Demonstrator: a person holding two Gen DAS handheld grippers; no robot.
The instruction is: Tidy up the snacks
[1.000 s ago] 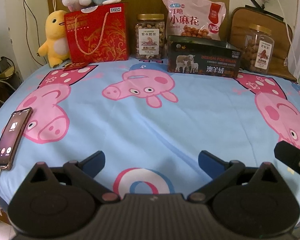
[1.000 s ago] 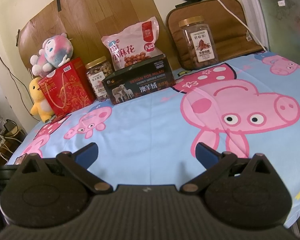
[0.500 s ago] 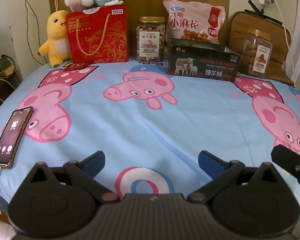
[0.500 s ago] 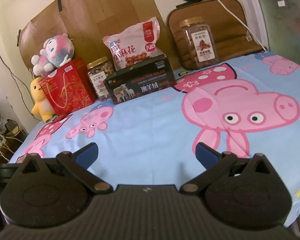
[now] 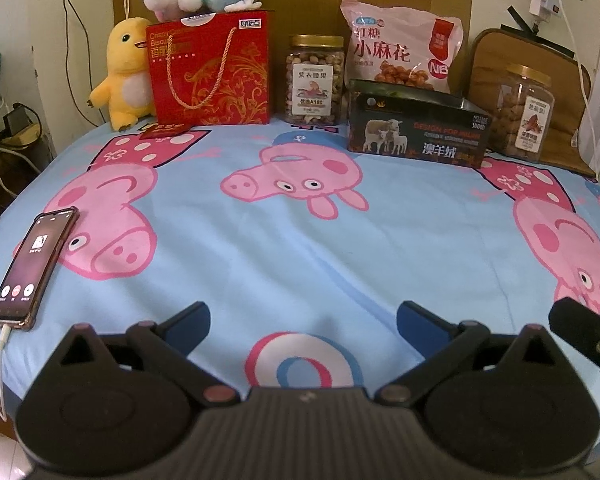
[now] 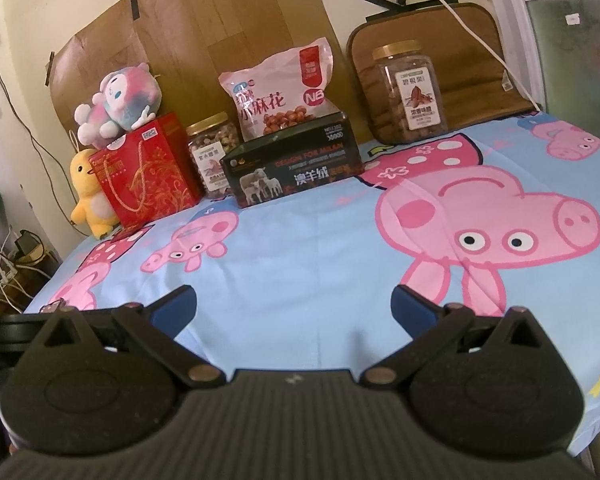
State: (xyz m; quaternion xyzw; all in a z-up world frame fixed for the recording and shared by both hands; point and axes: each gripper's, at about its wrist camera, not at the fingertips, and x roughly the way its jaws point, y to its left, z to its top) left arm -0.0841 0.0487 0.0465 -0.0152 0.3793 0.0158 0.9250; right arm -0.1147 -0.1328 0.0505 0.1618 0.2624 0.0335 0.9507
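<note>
Both spread wide and empty at the bed's (image 5: 300, 264) near edge, left gripper (image 5: 303, 318) and right gripper (image 6: 294, 304), with 2 jars (image 5: 315, 80) and pink snack bag (image 5: 400, 56) upright along the far edge, straight ahead, well apart, neither gripper clearly nearer.

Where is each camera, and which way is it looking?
Left wrist view: sits on the left gripper, low over the blue pig-print bedsheet, facing the headboard snacks; its open blue-tipped fingers show, plus the right gripper's black edge.
Right wrist view: sits on the right gripper, further right, angled leftward at the same row; its open fingers show.
Both share the dark sheep-print box and red gift bag.
</note>
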